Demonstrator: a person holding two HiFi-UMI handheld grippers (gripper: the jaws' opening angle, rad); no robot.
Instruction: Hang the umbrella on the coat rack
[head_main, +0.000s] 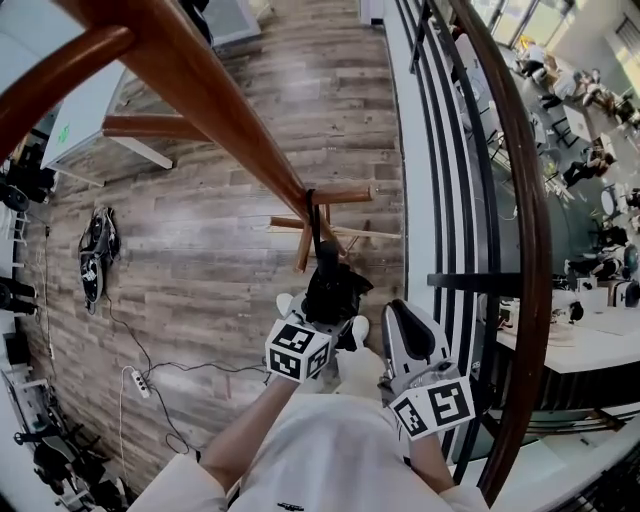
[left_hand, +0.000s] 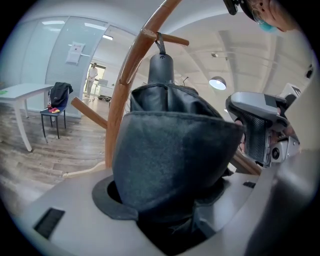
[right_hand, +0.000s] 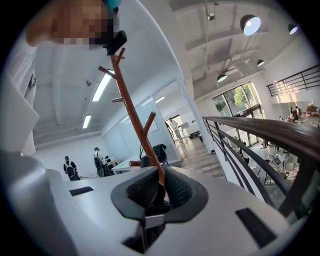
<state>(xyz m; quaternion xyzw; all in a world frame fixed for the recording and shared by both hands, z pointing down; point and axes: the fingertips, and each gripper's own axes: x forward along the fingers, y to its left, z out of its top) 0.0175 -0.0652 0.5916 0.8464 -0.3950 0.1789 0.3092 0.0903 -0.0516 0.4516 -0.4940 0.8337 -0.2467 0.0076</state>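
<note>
A black folded umbrella (head_main: 330, 290) hangs beside the wooden coat rack (head_main: 210, 90). Its strap (head_main: 315, 212) loops over a short peg (head_main: 345, 195). My left gripper (head_main: 325, 318) is shut on the umbrella's lower body from below. In the left gripper view the dark fabric of the umbrella (left_hand: 170, 150) fills the space between the jaws of the left gripper (left_hand: 170, 205), and the strap (left_hand: 160, 44) sits on the peg (left_hand: 175, 39) above. My right gripper (head_main: 395, 318) is just right of the umbrella, apart from it. Its pads meet with nothing between them in the right gripper view (right_hand: 159, 189), where the coat rack (right_hand: 132, 110) rises beyond.
A dark wooden handrail (head_main: 525, 200) with black bars runs close on the right. On the plank floor at left lie a power strip (head_main: 140, 382) with cables and black gear (head_main: 97, 250). A white table (left_hand: 20, 92) and a chair (left_hand: 57, 102) stand further off.
</note>
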